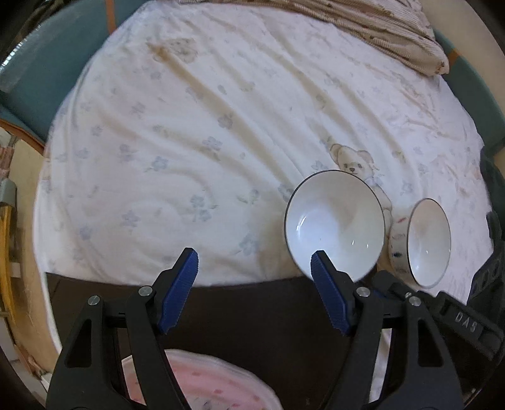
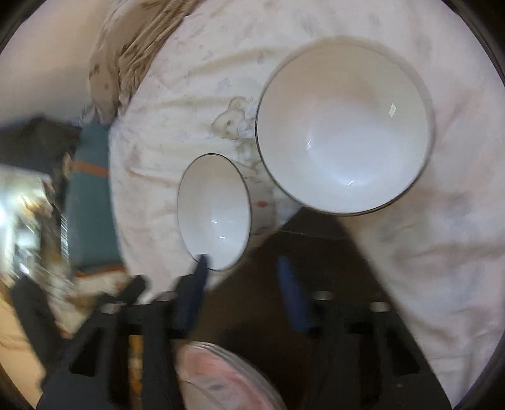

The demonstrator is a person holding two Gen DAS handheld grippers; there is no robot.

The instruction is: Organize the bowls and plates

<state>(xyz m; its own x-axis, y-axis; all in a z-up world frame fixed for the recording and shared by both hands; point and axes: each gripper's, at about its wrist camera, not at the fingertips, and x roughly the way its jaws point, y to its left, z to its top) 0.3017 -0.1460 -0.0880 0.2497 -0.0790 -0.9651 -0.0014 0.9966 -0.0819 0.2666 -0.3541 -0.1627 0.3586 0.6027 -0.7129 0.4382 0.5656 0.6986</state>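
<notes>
Two white bowls with dark rims are over a bed sheet. The larger bowl (image 1: 334,220) (image 2: 344,129) is tilted; my left gripper (image 1: 254,261) is open, its right fingertip just in front of the bowl's near rim. The smaller bowl (image 1: 427,243) (image 2: 214,211) has a painted outer wall and is tipped on its side. My right gripper (image 2: 243,265) is open, its left fingertip at this bowl's lower rim; the view is blurred. A pink-patterned plate (image 1: 205,384) (image 2: 227,378) lies below both grippers.
The white floral sheet with a teddy bear print (image 1: 353,161) covers the bed. A striped beige pillow (image 1: 378,28) lies at the far end. A dark band (image 1: 252,312) runs along the bed's near edge. Teal bed frame (image 1: 38,79) shows at left.
</notes>
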